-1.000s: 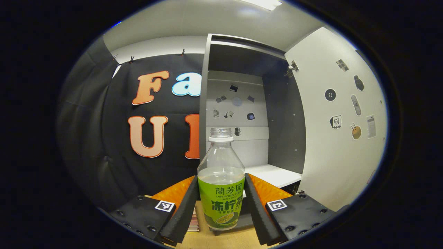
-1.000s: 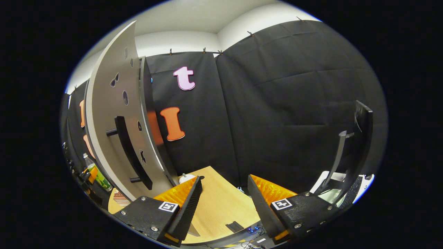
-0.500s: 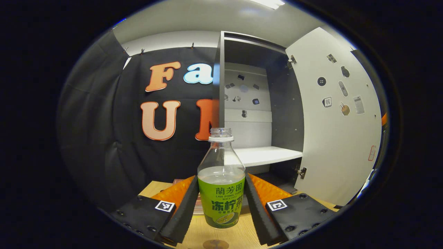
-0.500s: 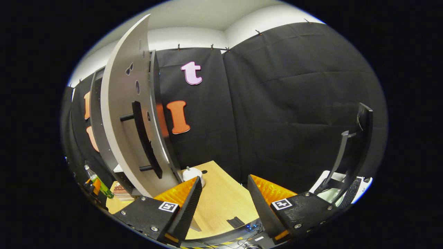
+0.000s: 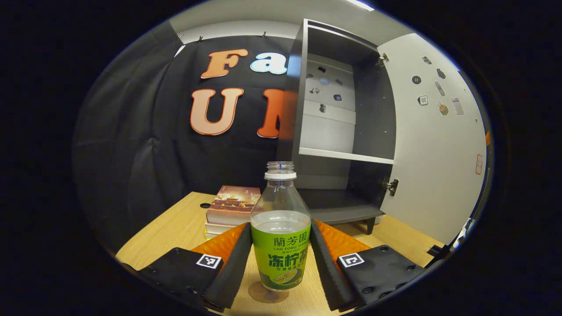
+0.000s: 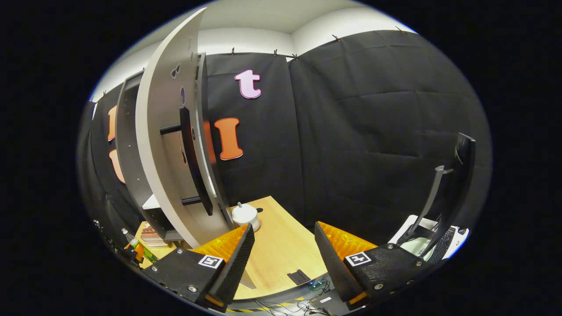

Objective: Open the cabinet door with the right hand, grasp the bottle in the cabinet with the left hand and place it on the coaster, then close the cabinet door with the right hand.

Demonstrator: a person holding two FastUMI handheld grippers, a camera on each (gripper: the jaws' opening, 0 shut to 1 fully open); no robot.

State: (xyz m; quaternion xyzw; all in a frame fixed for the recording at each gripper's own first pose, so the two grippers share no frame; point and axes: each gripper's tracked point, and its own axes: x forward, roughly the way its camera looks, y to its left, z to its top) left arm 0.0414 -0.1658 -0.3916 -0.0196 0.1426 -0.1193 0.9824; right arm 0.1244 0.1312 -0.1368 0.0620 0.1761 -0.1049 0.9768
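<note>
The left gripper (image 5: 281, 259) clamped both fingers on the green-labelled bottle (image 5: 281, 228), upright just above the round coaster (image 5: 268, 293) near the table's (image 5: 175, 228) front edge. The right gripper (image 6: 281, 259) gaped wide, empty, beside the open cabinet door (image 6: 162, 145).

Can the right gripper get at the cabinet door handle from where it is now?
Probably yes. The right gripper is open and holds nothing, and the handle on the open cabinet door faces it with nothing between them.
</note>
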